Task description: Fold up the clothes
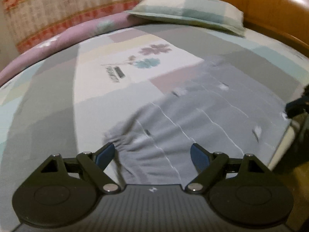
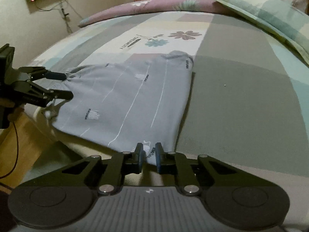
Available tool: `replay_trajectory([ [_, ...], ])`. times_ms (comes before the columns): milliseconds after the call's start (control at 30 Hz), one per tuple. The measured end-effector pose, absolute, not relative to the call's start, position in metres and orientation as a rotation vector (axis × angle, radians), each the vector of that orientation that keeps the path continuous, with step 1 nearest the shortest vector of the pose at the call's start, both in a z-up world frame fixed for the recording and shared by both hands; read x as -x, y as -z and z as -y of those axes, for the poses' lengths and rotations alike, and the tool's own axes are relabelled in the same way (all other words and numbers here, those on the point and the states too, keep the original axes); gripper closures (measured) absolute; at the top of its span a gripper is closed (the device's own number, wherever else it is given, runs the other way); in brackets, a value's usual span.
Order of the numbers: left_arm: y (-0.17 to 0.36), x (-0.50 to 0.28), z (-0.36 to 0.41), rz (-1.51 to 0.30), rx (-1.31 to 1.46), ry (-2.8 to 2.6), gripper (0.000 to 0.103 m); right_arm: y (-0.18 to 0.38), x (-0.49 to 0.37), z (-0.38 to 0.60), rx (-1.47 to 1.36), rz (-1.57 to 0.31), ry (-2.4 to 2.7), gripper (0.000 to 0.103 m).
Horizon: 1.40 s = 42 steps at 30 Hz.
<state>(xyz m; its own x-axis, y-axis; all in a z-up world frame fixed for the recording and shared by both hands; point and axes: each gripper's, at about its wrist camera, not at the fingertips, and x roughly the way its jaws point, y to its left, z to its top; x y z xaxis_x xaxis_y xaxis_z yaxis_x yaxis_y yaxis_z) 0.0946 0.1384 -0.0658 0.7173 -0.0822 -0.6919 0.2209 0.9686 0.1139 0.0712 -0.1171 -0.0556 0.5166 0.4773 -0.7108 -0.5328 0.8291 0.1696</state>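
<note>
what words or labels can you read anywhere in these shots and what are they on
"KIFUWA", as best it reads, small dark print repeated across the grey garment, clearest beside the white motif.
Dark lettering by the flower print on the bedsheet: too blurred to read.
Small white logo on the right gripper body: a mark, no letters.
The left wrist view is too blurred for any text.

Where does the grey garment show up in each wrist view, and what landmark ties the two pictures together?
Left wrist view: the grey garment fills the lower centre and right, its gathered edge by the open left gripper.
Right wrist view: the garment lies centre-left on the bed, its near edge between the fingers of the right gripper.
Shared landmark: the flower print on the bedsheet, just beyond the garment.
</note>
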Motion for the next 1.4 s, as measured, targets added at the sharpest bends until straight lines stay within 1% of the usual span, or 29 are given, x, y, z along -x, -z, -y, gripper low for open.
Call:
replay_trajectory([
  [67,0.054,-0.086,-0.138,-0.717,-0.158,0.228,0.017,0.045,-0.067,0.110,0.099,-0.787,-0.626,0.087],
  [167,0.051,-0.072,-0.128,-0.695,-0.178,0.305,0.017,0.041,-0.063,0.094,0.145,-0.756,-0.648,0.087],
  [333,0.078,-0.062,-0.128,-0.787,-0.209,0.260,0.017,0.040,-0.073,0.064,0.171,-0.726,-0.689,0.087],
  [467,0.073,-0.060,-0.150,-0.796,-0.143,0.183,0.017,0.036,-0.086,0.031,0.199,-0.687,-0.747,0.087],
  [533,0.073,-0.061,-0.159,-0.804,-0.126,0.151,0.017,0.043,-0.094,0.008,0.250,-0.687,-0.782,0.087],
  [600,0.067,-0.058,-0.165,-0.791,-0.101,0.140,0.017,0.059,-0.102,-0.010,0.306,-0.697,-0.787,0.085],
  [667,0.056,-0.055,-0.166,-0.749,-0.070,0.183,0.017,0.063,-0.104,-0.017,0.314,-0.690,-0.788,0.081],
  [733,0.046,-0.063,-0.160,-0.713,-0.066,0.225,0.017,0.055,-0.106,-0.016,0.297,-0.699,-0.795,0.081],
  [833,0.038,-0.085,-0.144,-0.680,-0.060,0.295,0.017,0.038,-0.095,0.001,0.274,-0.655,-0.782,0.081],
  [900,0.039,-0.103,-0.127,-0.675,-0.044,0.355,0.017,0.040,-0.092,0.012,0.300,-0.662,-0.728,0.081],
  [1000,0.047,-0.127,-0.096,-0.682,-0.050,0.459,0.017,0.048,-0.093,0.028,0.309,-0.701,-0.653,0.081],
  [1067,0.061,-0.146,-0.082,-0.719,-0.050,0.485,0.017,0.055,-0.097,0.039,0.288,-0.741,-0.614,0.081],
  [1133,0.070,-0.159,-0.086,-0.747,-0.021,0.451,0.017,0.060,-0.100,0.049,0.265,-0.764,-0.581,0.080],
  [1267,0.088,-0.184,-0.096,-0.802,0.039,0.377,0.017,0.064,-0.102,0.064,0.202,-0.789,-0.566,0.078],
  [1300,0.085,-0.184,-0.098,-0.809,0.059,0.365,0.017,0.063,-0.101,0.065,0.198,-0.789,-0.561,0.077],
  [1367,0.072,-0.168,-0.099,-0.787,0.045,0.366,0.017,0.060,-0.099,0.065,0.202,-0.782,-0.552,0.071],
  [1400,0.066,-0.160,-0.099,-0.775,0.036,0.366,0.017,0.058,-0.096,0.065,0.202,-0.776,-0.555,0.069],
])
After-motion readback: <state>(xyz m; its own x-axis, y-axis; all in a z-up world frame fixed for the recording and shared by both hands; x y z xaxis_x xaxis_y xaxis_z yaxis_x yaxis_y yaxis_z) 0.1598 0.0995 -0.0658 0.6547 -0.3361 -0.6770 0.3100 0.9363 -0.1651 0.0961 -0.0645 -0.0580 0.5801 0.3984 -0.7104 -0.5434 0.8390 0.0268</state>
